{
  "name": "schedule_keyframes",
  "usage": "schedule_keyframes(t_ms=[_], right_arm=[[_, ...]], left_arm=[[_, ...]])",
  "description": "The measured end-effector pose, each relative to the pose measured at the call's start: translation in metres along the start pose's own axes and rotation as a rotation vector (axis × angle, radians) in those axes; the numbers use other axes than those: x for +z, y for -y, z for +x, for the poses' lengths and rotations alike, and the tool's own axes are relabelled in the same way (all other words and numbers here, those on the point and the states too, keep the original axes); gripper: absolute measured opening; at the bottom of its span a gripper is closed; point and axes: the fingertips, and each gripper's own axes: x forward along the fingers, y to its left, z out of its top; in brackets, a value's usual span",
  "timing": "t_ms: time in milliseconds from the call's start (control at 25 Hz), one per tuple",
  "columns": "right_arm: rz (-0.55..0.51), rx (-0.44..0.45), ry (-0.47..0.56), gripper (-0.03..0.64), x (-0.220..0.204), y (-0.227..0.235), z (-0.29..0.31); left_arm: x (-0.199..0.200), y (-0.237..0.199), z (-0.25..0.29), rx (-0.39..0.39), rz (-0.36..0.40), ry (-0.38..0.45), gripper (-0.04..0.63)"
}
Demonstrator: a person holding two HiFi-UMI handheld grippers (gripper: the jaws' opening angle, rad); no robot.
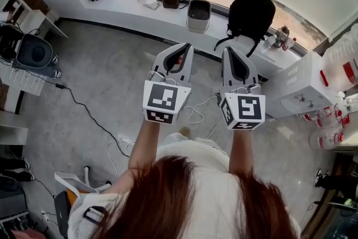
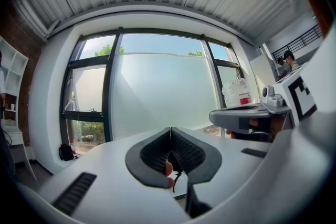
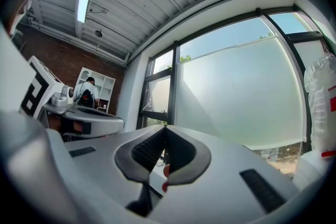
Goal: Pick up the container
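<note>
The only likely candidate is the pale, open-topped square container (image 1: pixel 199 15), which stands on the white window ledge (image 1: pixel 126 4) at about 12 o'clock in the head view, well apart from both tools. Whether anything is inside it is too small to make out, and neither gripper view shows it.

The left hand-held gripper (image 1: pixel 182 47) is raised in front of the person. In the left gripper view (image 2: pixel 171 129) its two dark ribbed pads meet at the tips and nothing is caught between them. The right hand-held gripper (image 1: pixel 230 51) is held up beside it at 1 o'clock. In its own view (image 3: pixel 166 127) its jaws are likewise pressed together and empty. Both point up at the tall frosted window (image 2: pixel 157 86), so the floor and ledge fall outside those views.

A black backpack (image 1: pixel 251 11) sits at 1 o'clock, just right of the container, and covers part of the ledge. A white desk (image 1: pixel 302 87) at 3 o'clock is cut off by the frame edge. Clear plastic bottles with red labels (image 1: pixel 331 137) are clustered beside it, blurred and only partly in view. Black cables (image 1: pixel 84 112) trail across the grey floor (image 1: pixel 106 70) at 9 o'clock. The person's reddish-brown hair (image 1: pixel 168 198) fills the 6 o'clock edge and hides what lies below.
</note>
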Motion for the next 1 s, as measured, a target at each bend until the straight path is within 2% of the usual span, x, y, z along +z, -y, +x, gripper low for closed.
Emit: schedule_keyframes(t_ms=[520, 1000], right_arm=[[-0.01, -0.042, -0.044, 0.024, -0.019, 0.004, 0.047], [-0.044, -0.045, -0.054, 0.025, -0.042, 0.049, 0.126]], left_arm=[[-0.022, -0.036, 0.037, -0.032, -0.031, -0.027, 0.017], [-0.032, -0.069, 0.124, -0.013, -0.034, -0.044, 0.017]])
